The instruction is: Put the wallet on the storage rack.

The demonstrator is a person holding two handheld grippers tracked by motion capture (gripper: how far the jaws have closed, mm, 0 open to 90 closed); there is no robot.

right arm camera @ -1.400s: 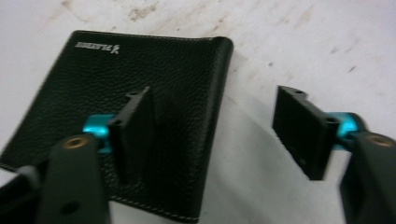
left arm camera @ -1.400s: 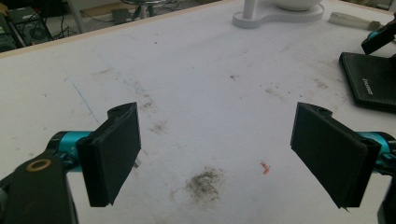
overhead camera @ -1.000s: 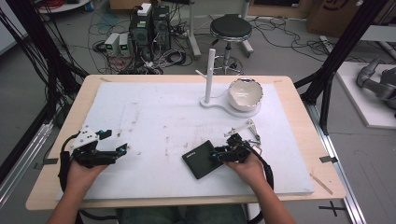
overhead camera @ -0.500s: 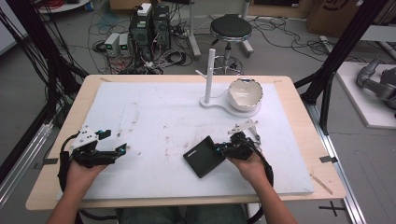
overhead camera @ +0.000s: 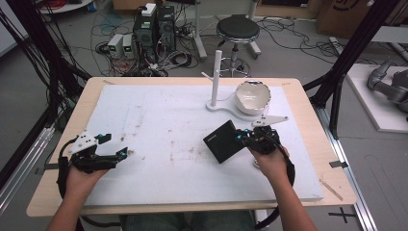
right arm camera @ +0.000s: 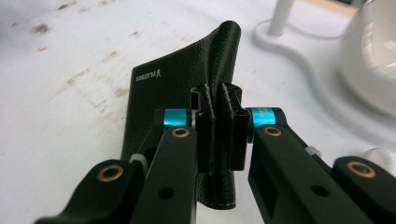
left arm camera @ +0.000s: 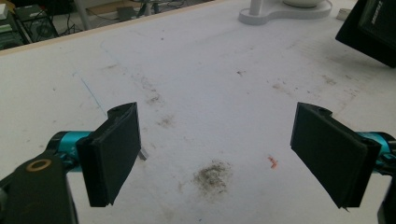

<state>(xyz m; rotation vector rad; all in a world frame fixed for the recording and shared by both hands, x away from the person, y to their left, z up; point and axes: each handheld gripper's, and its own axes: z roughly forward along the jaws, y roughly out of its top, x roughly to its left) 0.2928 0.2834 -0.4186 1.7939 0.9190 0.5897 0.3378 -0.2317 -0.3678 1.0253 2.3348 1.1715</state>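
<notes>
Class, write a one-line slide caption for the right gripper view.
Right gripper clamps a black leather wallet edge-on above the white mat.

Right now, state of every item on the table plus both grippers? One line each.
Left gripper: open, holding nothing, low over the mat.
Right gripper: shut on the black wallet.
Black wallet: pinched at one edge, tilted.
White bowl: on the stand base, tipped on its side.
White stand: upright.

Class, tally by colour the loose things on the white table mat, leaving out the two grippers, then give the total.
Black: 1, the wallet
White: 2, the bowl and the peg stand
Total: 3
</notes>
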